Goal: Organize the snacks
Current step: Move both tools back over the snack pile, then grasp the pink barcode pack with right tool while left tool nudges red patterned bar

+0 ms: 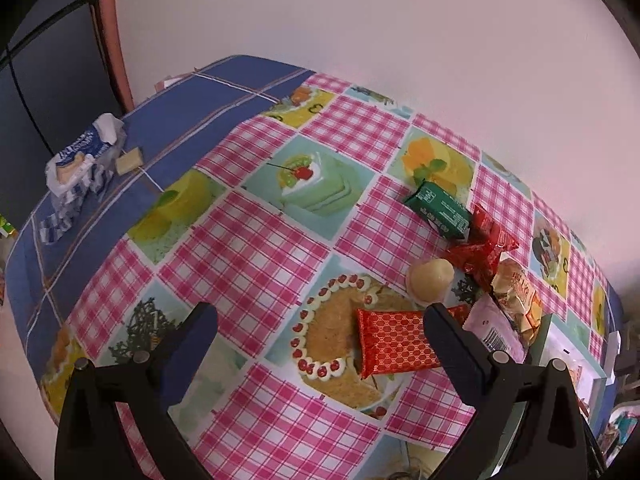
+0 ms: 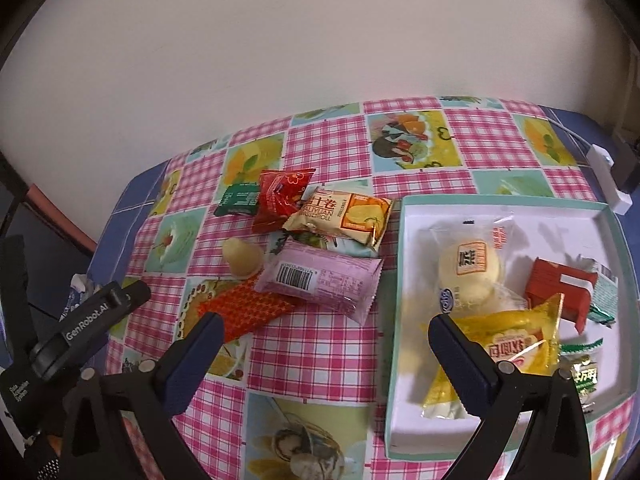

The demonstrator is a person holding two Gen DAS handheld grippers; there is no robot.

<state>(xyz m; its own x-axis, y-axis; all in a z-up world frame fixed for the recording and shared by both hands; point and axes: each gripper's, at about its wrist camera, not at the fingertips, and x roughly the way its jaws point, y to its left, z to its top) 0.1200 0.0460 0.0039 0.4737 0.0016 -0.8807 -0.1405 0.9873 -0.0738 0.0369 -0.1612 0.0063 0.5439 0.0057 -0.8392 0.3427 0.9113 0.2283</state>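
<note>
Loose snacks lie on the checked tablecloth: a red patterned packet (image 1: 396, 344) (image 2: 248, 308), a pale jelly cup (image 1: 430, 280) (image 2: 242, 260), a green packet (image 1: 438, 208) (image 2: 236, 200), a red packet (image 1: 484, 252) (image 2: 280, 196), a swiss-roll packet (image 2: 344, 216) and a pink packet (image 2: 320, 280). The white tray (image 2: 404, 240) on the right holds a bun packet (image 2: 470, 268), a red box (image 2: 560, 292), a yellow packet (image 2: 512, 344) and a small green packet (image 2: 586, 376). My left gripper (image 1: 320, 320) hangs open over the red patterned packet. My right gripper (image 2: 325, 324) stands wide open and empty, astride the tray's left rim.
A blue and white tissue pack (image 1: 80, 164) and a small pale block (image 1: 128, 160) sit on the blue cloth at the far left. A white adapter with its cable (image 2: 612, 184) lies beyond the tray's far right corner. A plain wall backs the table.
</note>
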